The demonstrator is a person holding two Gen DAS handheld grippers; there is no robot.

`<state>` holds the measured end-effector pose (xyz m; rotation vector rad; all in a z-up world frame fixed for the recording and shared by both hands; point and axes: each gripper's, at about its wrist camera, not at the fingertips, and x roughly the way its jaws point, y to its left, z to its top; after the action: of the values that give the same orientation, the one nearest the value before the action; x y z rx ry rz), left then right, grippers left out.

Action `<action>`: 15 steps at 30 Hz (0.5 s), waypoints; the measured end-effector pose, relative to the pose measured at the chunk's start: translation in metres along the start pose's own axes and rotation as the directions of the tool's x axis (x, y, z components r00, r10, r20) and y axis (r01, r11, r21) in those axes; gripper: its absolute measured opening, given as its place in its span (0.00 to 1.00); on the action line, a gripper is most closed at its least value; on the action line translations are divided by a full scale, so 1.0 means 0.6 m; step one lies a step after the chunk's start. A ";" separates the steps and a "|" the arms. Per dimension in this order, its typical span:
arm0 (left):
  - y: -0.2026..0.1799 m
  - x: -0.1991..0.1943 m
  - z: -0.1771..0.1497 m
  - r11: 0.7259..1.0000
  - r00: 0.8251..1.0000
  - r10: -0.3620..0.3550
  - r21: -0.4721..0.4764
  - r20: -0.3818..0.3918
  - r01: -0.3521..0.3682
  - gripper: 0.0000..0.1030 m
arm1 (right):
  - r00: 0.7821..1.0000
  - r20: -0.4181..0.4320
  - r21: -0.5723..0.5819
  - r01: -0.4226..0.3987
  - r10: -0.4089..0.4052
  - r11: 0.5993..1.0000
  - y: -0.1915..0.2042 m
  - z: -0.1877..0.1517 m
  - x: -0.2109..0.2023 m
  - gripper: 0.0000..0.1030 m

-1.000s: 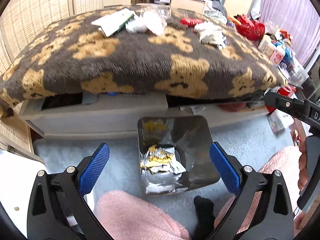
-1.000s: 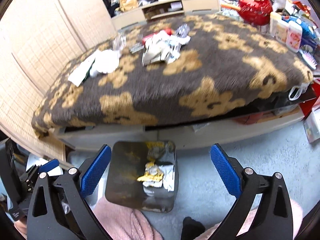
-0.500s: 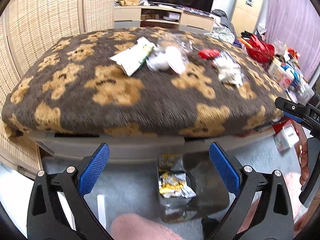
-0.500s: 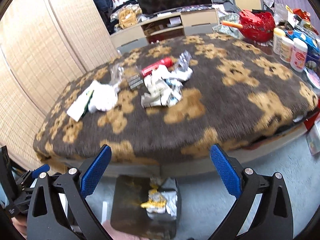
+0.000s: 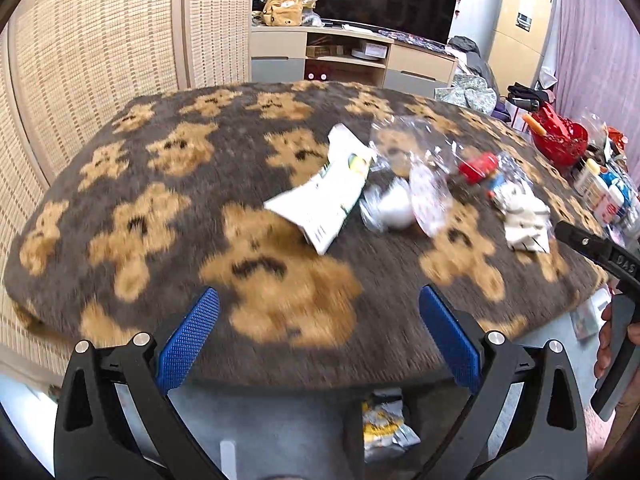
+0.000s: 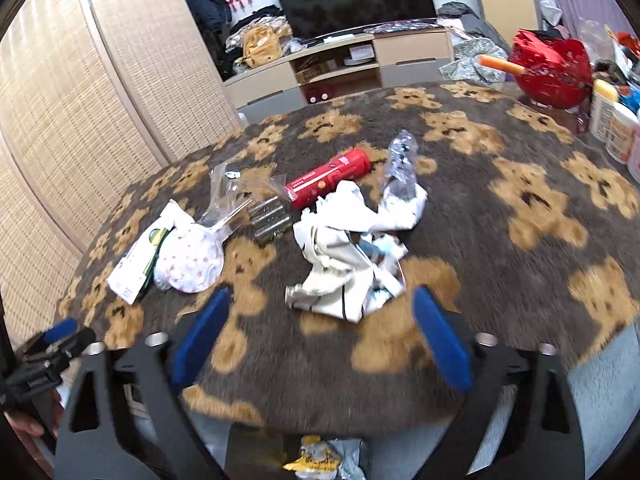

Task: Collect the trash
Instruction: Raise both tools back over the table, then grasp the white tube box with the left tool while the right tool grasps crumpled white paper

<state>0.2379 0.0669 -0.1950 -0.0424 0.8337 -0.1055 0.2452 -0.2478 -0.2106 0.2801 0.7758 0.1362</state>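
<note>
Right now you hold both grippers out over the edge of a surface (image 5: 132, 184) covered with a fuzzy brown blanket with teddy bears on it.

Your left gripper (image 5: 319, 336) has its blue fingers (image 5: 188, 338) wide apart, and nothing is between them but the blanket far below. Your right gripper (image 6: 320, 344) has blue fingers (image 6: 442, 344) that have just been closing a little. They are still far apart, and they hold nothing. In the right wrist view a crumpled white wrapper pile (image 6: 352, 248) lies just past the fingers, on the blanket.

The trash is spread across the middle of the blanket. A red tube (image 6: 330, 178) lies on its side behind the white pile. A clear crinkly plastic piece (image 6: 402, 168) sits just beside the tube. To the left is a little white cloth with pink dots (image 6: 188, 260), and next to it a flat white packet with a green mark (image 5: 324, 196). A clear plastic bag (image 6: 228, 188) lies close behind those two.

Down on the floor, under the edge of the surface, a dark trash bin (image 5: 424, 408) has a silver and yellow wrapper (image 5: 386, 426) in it.

A red basket (image 6: 554, 68) and some bottles (image 6: 612, 120) sit at the far right side.
</note>
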 end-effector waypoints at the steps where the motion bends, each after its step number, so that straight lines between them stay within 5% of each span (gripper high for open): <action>1: 0.002 0.007 0.009 1.000 1.000 0.002 0.001 0.004 -0.002 0.92 | 1.000 -0.004 -0.007 0.000 0.000 1.000 0.001 0.004 0.008 0.77; 7: 0.005 0.043 0.040 1.000 1.000 0.000 0.008 0.006 0.000 0.92 | 1.000 -0.007 -0.051 0.027 -0.027 0.998 0.003 0.017 0.044 0.60; 15: 0.015 0.095 0.058 1.000 1.000 0.002 0.018 -0.014 -0.001 0.92 | 0.999 -0.039 -0.065 0.005 -0.008 0.998 0.008 0.015 0.066 0.55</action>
<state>0.3026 0.0692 -0.2145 -0.0244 0.8470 -0.1119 0.2794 -0.2363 -0.2297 0.2140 0.8101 0.1611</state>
